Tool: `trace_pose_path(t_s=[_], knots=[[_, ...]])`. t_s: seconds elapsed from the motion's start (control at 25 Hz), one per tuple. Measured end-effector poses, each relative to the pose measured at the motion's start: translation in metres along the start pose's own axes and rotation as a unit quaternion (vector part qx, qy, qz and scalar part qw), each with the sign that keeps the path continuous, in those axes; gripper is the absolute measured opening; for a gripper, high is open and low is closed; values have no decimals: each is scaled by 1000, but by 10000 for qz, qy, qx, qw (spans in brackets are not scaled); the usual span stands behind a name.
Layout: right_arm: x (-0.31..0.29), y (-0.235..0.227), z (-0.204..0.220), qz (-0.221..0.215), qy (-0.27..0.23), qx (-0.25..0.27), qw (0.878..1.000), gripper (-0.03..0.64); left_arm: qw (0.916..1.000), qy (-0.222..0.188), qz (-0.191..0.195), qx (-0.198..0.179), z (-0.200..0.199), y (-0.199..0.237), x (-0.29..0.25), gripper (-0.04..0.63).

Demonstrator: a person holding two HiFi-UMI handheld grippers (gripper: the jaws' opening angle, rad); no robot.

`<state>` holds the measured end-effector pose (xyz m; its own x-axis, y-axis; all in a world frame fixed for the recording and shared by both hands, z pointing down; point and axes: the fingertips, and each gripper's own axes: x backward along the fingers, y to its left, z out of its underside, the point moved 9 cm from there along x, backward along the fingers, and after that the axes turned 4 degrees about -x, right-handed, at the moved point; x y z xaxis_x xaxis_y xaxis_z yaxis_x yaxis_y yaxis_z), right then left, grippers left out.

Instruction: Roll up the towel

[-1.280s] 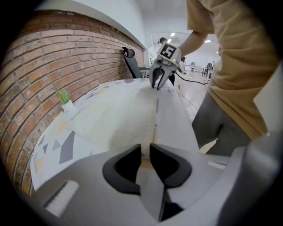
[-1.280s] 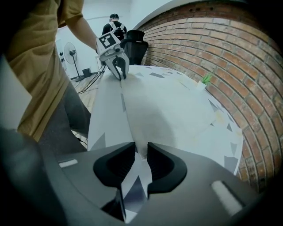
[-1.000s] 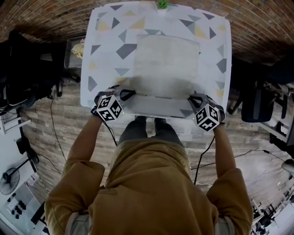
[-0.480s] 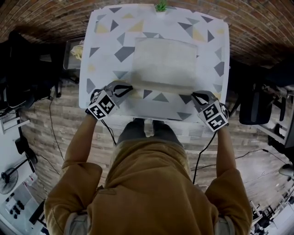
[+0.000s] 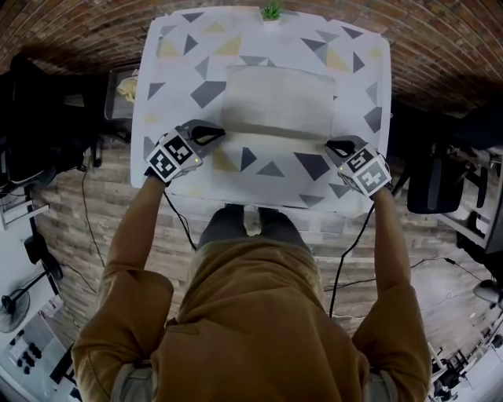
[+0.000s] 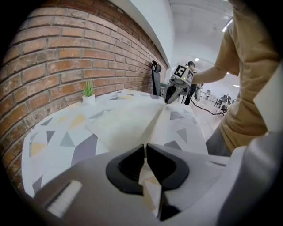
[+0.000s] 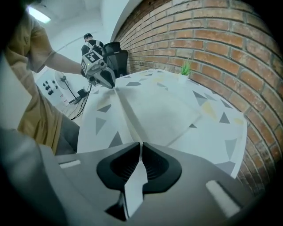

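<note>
My left claw [image 5: 218,133] and right claw [image 5: 331,144] are each clenched on a near corner of the towel [image 5: 279,98] — its edge stretched between them — so the roll should start straight.

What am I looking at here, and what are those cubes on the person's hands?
A person holds a gripping tool in each hand; the marker cubes belong to those tools. One picture looks down from the person's head; the other two come from cameras riding on each tool, looking along its tongs. On the patterned tablecloth lie a pale towel and, at the far edge, a small plant. The left gripper and right gripper both have their tongs shut on the towel's near edge.
</note>
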<state>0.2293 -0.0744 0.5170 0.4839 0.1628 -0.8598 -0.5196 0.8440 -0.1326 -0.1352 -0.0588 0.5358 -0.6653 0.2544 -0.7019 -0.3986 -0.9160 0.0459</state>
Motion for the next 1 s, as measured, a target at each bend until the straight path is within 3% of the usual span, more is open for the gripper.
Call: trace_pose_path(t_s=[0.36, 1.0], knots=[[-14, -13, -2, 83, 136, -295, 9994, 29, 9994, 337, -16, 13, -2, 12, -16, 80], [-20, -21, -1, 949, -323, -1132, 9885, 31, 9975, 494, -484, -159, -6, 24, -27, 80]])
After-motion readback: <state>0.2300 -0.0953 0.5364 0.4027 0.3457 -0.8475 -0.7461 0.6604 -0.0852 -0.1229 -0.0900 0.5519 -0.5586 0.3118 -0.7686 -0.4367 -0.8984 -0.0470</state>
